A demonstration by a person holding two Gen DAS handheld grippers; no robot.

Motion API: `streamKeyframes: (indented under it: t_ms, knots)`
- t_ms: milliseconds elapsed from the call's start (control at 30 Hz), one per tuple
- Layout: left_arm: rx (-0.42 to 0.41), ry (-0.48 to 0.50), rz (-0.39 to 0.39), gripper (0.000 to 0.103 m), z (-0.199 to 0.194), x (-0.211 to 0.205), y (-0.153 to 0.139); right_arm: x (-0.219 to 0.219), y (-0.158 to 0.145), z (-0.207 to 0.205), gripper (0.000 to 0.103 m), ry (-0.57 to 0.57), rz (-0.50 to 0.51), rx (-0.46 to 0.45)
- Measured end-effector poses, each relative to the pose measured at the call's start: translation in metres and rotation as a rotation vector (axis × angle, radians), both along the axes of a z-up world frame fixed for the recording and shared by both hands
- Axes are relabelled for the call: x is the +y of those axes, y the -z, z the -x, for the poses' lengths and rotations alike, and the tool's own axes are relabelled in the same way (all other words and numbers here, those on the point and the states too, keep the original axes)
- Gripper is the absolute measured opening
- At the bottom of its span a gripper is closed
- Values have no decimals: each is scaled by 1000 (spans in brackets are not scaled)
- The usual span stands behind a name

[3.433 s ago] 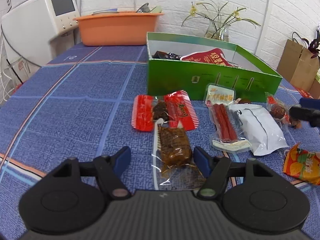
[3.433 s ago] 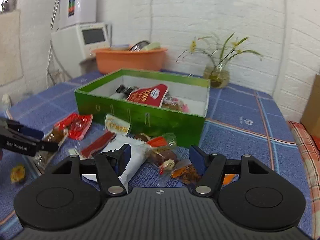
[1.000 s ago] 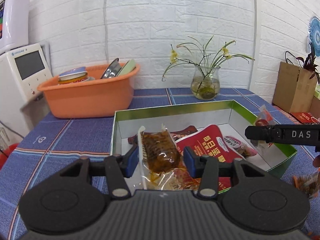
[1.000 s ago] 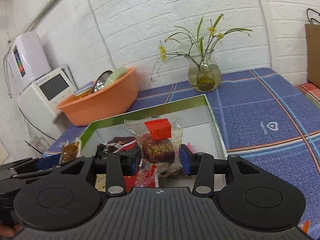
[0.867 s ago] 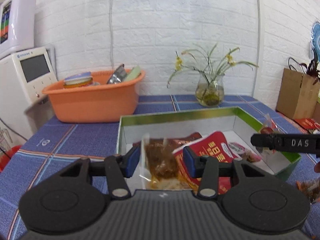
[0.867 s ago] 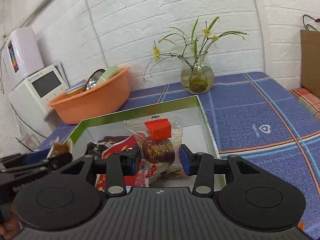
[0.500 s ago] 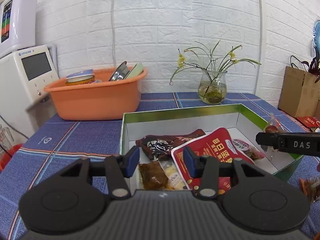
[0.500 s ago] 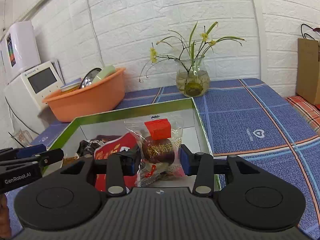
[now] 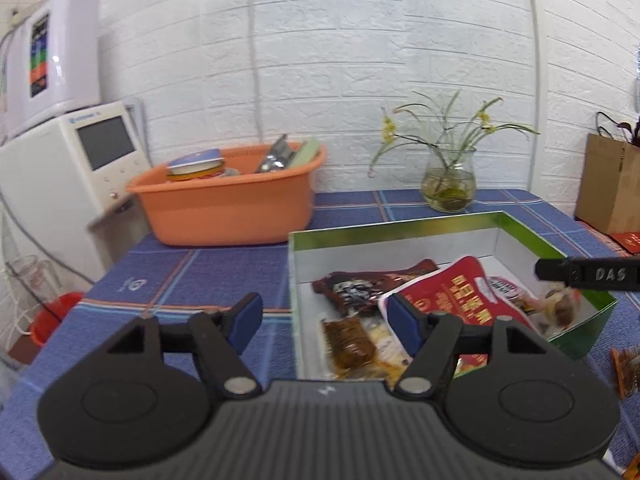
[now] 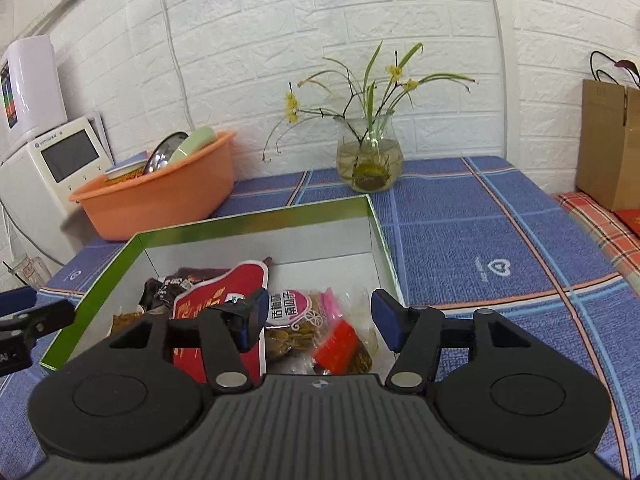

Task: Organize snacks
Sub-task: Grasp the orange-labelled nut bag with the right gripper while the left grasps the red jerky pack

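Right wrist view: both your tongs, right tongs (image 10: 316, 322) and left tongs (image 9: 325, 318), have just opened wide, empty, over the green box (image 10: 256, 213); remaining snacks (image 9: 628, 368) lie outside its near-right corner, nearer your right.

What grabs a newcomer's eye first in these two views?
The green box at mid-table, with snack packets heaped inside, a big red pouch on top. Each hand-held gripper, left and right, hangs over it, jaws just opened and nothing between them. Behind it stand an orange basin on the left and a flower vase.
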State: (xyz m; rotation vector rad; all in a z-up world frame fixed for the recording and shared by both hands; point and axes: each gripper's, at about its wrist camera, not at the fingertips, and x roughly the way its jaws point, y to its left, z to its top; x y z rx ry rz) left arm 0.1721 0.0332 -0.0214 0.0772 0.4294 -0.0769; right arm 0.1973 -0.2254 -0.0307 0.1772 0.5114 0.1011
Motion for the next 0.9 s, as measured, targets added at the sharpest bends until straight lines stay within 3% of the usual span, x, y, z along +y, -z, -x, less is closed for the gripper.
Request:
streamKeyframes:
  t_ms: [233, 433, 567, 667, 833, 900]
  knots:
    - [13, -63, 53, 71, 30, 33, 13, -10, -13, 13, 96, -23, -66, -41]
    - [70, 63, 24, 73, 37, 43, 32, -28, -29, 43, 97, -80, -166, -63]
    - [98, 58, 36, 74, 37, 44, 42, -49, -23, 79, 100, -73, -204, -57]
    - [123, 90, 39, 77, 35, 37, 50, -66, -9, 104, 101, 17, -198, -32]
    - [131, 117, -47, 82, 34, 16, 62, -76, 12, 121, 102, 132, -91, 33]
    - [141, 133, -66, 93, 33, 10, 65, -74, 21, 119, 102, 150, -45, 38]
